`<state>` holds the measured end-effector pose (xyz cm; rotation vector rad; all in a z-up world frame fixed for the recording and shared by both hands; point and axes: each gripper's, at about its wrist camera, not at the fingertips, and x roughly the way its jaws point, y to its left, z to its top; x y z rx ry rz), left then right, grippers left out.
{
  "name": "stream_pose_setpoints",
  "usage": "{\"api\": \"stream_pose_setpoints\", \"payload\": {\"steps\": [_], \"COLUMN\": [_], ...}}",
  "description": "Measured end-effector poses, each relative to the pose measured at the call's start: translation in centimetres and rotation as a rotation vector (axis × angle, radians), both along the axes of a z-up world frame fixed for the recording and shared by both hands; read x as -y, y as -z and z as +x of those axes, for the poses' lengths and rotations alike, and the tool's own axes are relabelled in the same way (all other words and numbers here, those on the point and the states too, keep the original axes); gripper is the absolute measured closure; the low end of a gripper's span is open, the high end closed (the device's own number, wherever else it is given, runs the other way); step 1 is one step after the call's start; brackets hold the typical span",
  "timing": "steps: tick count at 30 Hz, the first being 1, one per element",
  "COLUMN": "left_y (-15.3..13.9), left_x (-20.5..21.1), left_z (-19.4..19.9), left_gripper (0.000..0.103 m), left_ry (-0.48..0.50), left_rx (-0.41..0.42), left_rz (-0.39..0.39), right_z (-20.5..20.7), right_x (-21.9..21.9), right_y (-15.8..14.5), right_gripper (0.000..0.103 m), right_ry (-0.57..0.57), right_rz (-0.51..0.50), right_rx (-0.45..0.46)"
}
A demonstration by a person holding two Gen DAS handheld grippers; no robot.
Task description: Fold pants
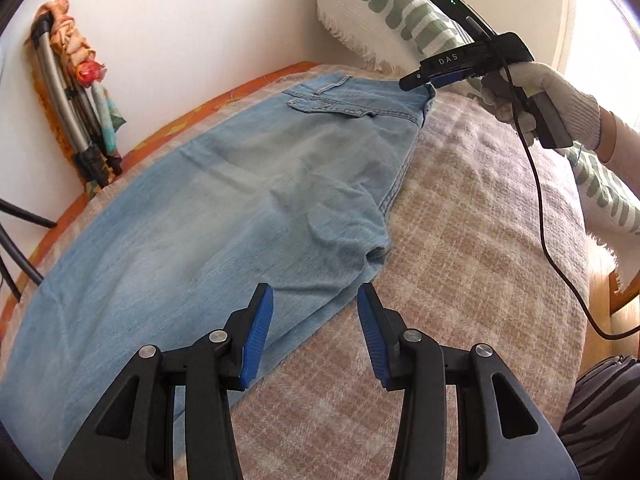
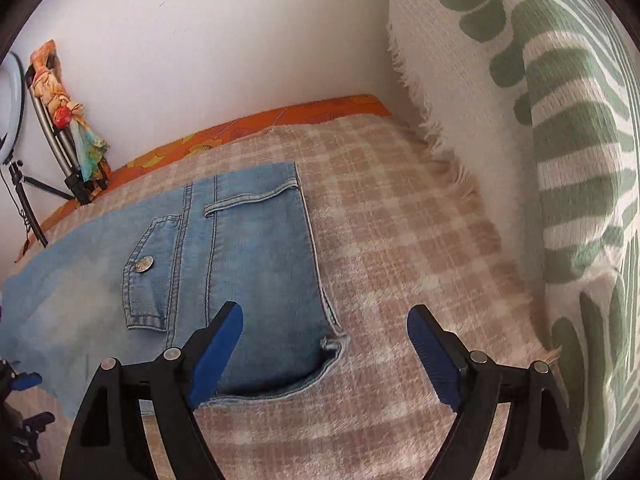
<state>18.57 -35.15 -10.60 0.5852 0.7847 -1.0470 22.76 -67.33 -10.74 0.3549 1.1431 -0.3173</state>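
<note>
A: Left gripper (image 1: 316,312), black frame with blue ribbed pads: jaws part-way apart, nothing between them. It hangs over the near edge of the light blue denim pants (image 1: 224,184).

B: Right gripper (image 2: 325,334), same build?

A: Same. Jaws spread wide, empty, above the waistband corner of the pants, beside the small torn belt loop (image 2: 332,345). The left wrist view shows it at the far waist end, held by a hand in a white knit glove (image 1: 560,96), a black cable (image 1: 548,220) trailing from it.

B: Pants position?

A: Flat on the beige-and-pink checked blanket (image 2: 400,260), folded lengthwise, one leg over the other. Back pocket with metal button (image 2: 143,265) faces up.

B: Surroundings?

A: Orange floral sheet (image 2: 280,118) along the white wall (image 2: 220,40); green-and-white patterned fringed throw (image 2: 560,160) on the right; folded metal stand wrapped in a colourful scarf (image 1: 80,80) leaning in the left corner.
</note>
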Motion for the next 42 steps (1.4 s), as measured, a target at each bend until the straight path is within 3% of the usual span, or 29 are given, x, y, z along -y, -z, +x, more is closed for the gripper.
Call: {"api": "stream_pose_setpoints", "payload": {"steps": [6,11,13,15,16,17,18,21,24,31,34,35,37,42], "left_y": [0.9,1.8,2.2,2.4,2.4,2.3,2.1,0.9,-0.2,0.9,-0.6,-1.1,-2.2,-3.7], "left_x": [3.7,4.5,4.6,4.6,4.6,4.6,4.7,4.7,4.3,4.9,2.8,1.7,-0.6,-7.7], "left_z": [-1.2,-0.1,0.2,0.3,0.4,0.4,0.3,-0.1,-0.7,-2.4,-1.8,-1.3,0.1,3.1], "left_gripper": [0.061,0.06,0.06,0.065,0.083,0.092,0.092,0.094,0.099,0.098,0.097,0.092,0.081,0.076], "left_ry": [0.095,0.055,0.037,0.034,0.035,0.036,0.034,0.039,0.057,0.082,0.061,0.042,-0.016,-0.17], "left_rx": [0.054,0.033,0.045,0.042,0.034,0.024,0.018,-0.025,-0.086,-0.044,0.0,0.008,0.017,0.029], "left_rz": [0.06,0.082,0.096,0.085,0.077,0.069,0.061,0.012,-0.063,0.008,0.001,-0.002,-0.011,-0.023], "right_z": [-1.7,-0.6,-0.3,0.0,0.2,0.3,0.2,-0.1,-0.5,0.7,0.2,-0.1,-0.7,-2.1], "right_x": [0.0,-0.1,-0.5,-0.8,-0.9,-1.0,-1.0,-1.3,-1.0,-1.2,-0.5,-0.4,-0.8,-3.9], "right_y": [1.8,3.2,3.1,3.0,2.9,2.8,2.3,-0.8,-3.4,0.8,1.0,0.7,-0.4,-4.2], "right_gripper": [0.017,0.02,0.037,0.065,0.07,0.081,0.09,0.098,0.099,0.097,0.074,0.065,0.064,0.059], "right_ry": [0.139,0.202,0.202,0.197,0.19,0.187,0.179,0.128,0.104,0.068,0.076,0.076,0.056,-0.042], "right_rz": [0.239,0.274,0.275,0.266,0.266,0.258,0.24,0.171,0.068,-0.035,-0.011,-0.028,-0.092,-0.182], "right_rx": [0.036,0.034,0.05,0.054,0.068,0.076,0.081,0.149,0.219,0.063,0.025,0.017,0.015,0.062]}}
